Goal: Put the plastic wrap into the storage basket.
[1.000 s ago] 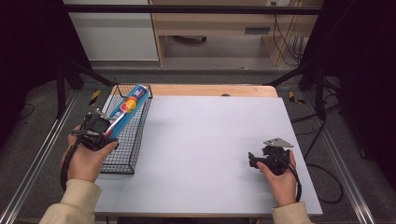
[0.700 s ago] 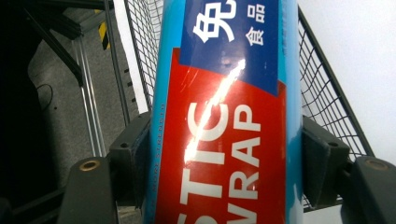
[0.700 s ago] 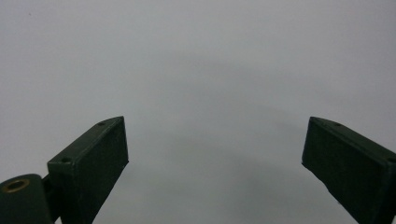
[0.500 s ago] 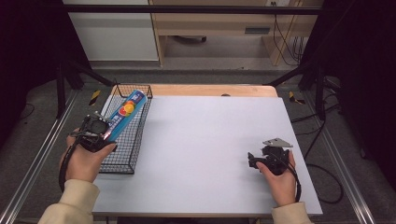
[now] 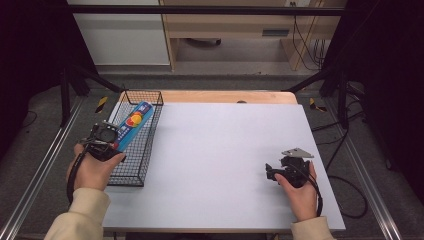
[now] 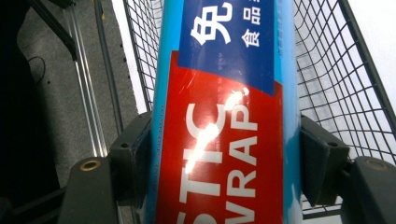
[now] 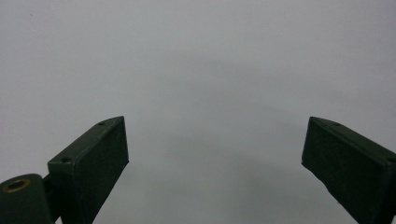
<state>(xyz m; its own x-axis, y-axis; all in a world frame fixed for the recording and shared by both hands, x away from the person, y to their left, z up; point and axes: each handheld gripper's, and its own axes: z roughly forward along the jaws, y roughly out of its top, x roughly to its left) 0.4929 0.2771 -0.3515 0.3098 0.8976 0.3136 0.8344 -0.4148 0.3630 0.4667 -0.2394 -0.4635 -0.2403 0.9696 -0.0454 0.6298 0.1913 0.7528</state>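
A long blue and red plastic wrap box (image 5: 134, 124) slants over the black wire basket (image 5: 151, 93) at the table's left edge, its far end pointing away and to the right. My left gripper (image 5: 119, 141) is shut on its near end. In the left gripper view the two pads (image 6: 134, 161) press on both sides of the box (image 6: 224, 116), and the basket's mesh (image 6: 336, 88) lies behind it. My right gripper (image 5: 271, 172) rests low over the white tabletop at the near right, pointing left. It stands open (image 7: 215, 154) with nothing between its jaws.
The white tabletop (image 5: 225, 145) stretches between the basket and my right hand. A wooden strip (image 5: 225, 96) runs along the far edge. Metal rails (image 5: 45, 165) flank the table, and a cabinet and desk stand beyond it.
The left hand has drawn the box slightly toward the near side and lower over the basket, still gripped. The right gripper has stayed where it was.
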